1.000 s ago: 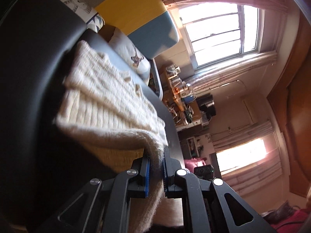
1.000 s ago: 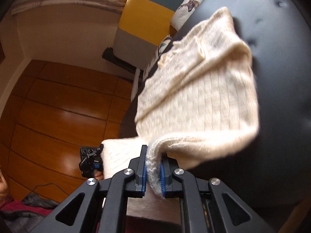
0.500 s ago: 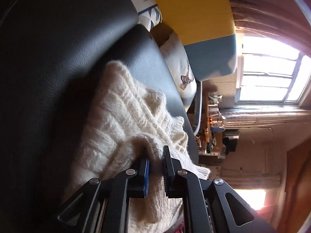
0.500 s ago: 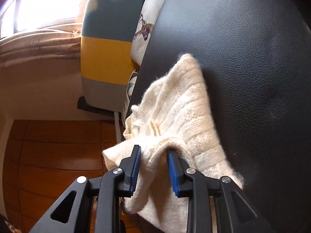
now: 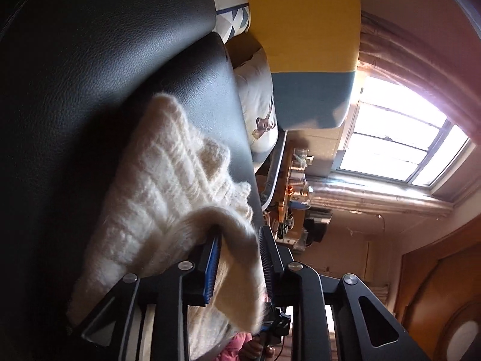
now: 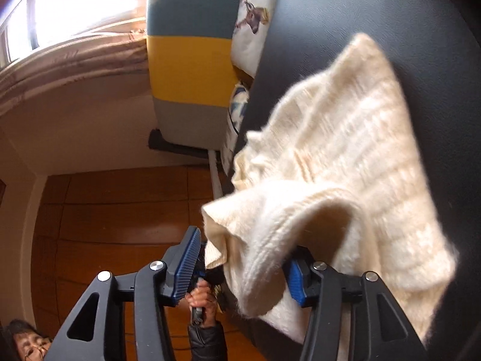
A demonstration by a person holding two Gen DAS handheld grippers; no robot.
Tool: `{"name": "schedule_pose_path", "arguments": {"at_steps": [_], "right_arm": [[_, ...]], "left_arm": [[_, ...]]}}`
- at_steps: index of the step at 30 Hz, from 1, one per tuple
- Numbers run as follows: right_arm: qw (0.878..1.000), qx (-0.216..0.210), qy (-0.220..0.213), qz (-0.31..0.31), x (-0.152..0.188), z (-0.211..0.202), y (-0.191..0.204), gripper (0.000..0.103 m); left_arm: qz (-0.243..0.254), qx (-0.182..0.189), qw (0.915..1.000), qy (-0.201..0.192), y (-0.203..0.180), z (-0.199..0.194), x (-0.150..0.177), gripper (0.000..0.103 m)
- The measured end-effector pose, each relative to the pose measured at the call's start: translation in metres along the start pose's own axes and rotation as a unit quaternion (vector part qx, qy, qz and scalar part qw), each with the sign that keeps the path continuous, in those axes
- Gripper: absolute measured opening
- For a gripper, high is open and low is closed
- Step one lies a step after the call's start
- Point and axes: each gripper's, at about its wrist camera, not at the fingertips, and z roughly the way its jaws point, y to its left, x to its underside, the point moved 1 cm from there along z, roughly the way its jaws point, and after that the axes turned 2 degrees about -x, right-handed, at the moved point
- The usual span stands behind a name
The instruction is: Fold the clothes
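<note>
The cream ribbed-knit sweater [image 5: 156, 198] [image 6: 354, 150] lies on the black leather sofa seat [image 5: 90, 60] [image 6: 375, 6], folded over itself so that one layer rests on another. Its near edge is raised into a rounded fold that passes between the fingers of both tools.

Left tongs [image 5: 239, 258]: released. The blue-padded fingers [image 5: 212, 266] stand apart, with the knit fold draped loosely between them. Fabric touches the left pad; whether it touches the right finger cannot be determined.

Right tongs [image 6: 243, 266]: released. The fingers are spread wide. The sweater fold hangs in the gap and covers part of the right pad [image 6: 296, 282]; the left pad [image 6: 188, 266] is clear of the fabric.

Beyond the sweater, a white cushion with a deer print [image 5: 261, 111] [image 6: 252, 24] leans at the end of the seat. A grey, yellow and blue block-coloured upholstered panel [image 5: 303, 30] [image 6: 189, 60] stands just behind it. A bright window [image 5: 399, 147] appears in the left wrist view. In the right wrist view, a hand in a dark sleeve [image 6: 204, 303] grips a tool handle below the tongs, above the wooden floor [image 6: 120, 210].
</note>
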Motion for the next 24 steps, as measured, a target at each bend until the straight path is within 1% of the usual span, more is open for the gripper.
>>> {"name": "schedule_pose_path", "arguments": {"at_steps": [3,5,8,10,11,12,13,14,15,16,17,18,19,20,22,23,24], "right_arm": [[0.999,-0.013,-0.032,0.007,-0.014,0.002,0.001,0.055],[0.999,-0.009,-0.047,0.013,-0.021,0.003,-0.001,0.055],[0.998,0.005,-0.053,0.018,-0.027,0.007,-0.004,0.055],[0.998,0.01,-0.053,0.016,-0.029,0.009,-0.003,0.055],[0.998,0.014,-0.054,0.011,-0.029,0.009,-0.001,0.055],[0.998,0.017,-0.055,0.005,-0.03,0.009,0.001,0.055],[0.998,0.022,-0.058,-0.004,-0.03,0.008,0.005,0.055],[0.997,0.031,-0.062,-0.018,-0.029,0.007,0.011,0.055],[0.996,0.049,-0.062,-0.038,-0.027,0.008,0.018,0.055],[0.994,0.071,-0.059,-0.06,-0.024,0.011,0.025,0.055],[0.99,0.102,-0.05,-0.089,-0.018,0.017,0.032,0.055],[0.982,0.138,-0.037,-0.122,-0.011,0.025,0.039,0.055],[0.972,0.174,-0.024,-0.155,-0.004,0.034,0.047,0.055],[0.959,0.212,-0.01,-0.189,0.005,0.044,0.051,0.055],[0.922,0.287,0.015,-0.259,0.024,0.065,0.057,0.055],[0.905,0.314,0.022,-0.286,0.031,0.074,0.056,0.055],[0.894,0.33,0.028,-0.303,0.036,0.081,0.055,0.055]], "left_arm": [[-0.008,0.007,0.9998,-0.019,-0.003,0.0,-0.008,0.026],[-0.011,0.005,0.9995,-0.03,-0.004,-0.001,-0.012,0.032],[-0.007,-0.005,0.9988,-0.047,-0.004,-0.006,-0.02,0.034],[0.01,-0.019,0.9979,-0.061,-0.008,-0.013,-0.023,0.036],[0.024,-0.03,0.9969,-0.068,-0.011,-0.016,-0.024,0.039],[0.046,-0.054,0.9945,-0.077,-0.014,-0.019,-0.024,0.041],[0.069,-0.085,0.9902,-0.087,-0.017,-0.023,-0.023,0.044],[0.095,-0.119,0.9838,-0.094,-0.02,-0.024,-0.021,0.046],[0.122,-0.146,0.9773,-0.094,-0.024,-0.022,-0.018,0.046],[0.143,-0.161,0.9726,-0.087,-0.025,-0.019,-0.014,0.046],[0.164,-0.175,0.9676,-0.078,-0.026,-0.017,-0.011,0.046],[0.185,-0.184,0.9629,-0.07,-0.027,-0.014,-0.005,0.046],[0.206,-0.191,0.9577,-0.062,-0.029,-0.012,0.0,0.046],[0.227,-0.2,0.9516,-0.056,-0.031,-0.009,0.006,0.046],[0.268,-0.218,0.9374,-0.045,-0.036,-0.004,0.017,0.046],[0.288,-0.227,0.9295,-0.04,-0.038,-0.001,0.022,0.046],[0.307,-0.242,0.9197,-0.036,-0.039,0.003,0.025,0.046]]}}
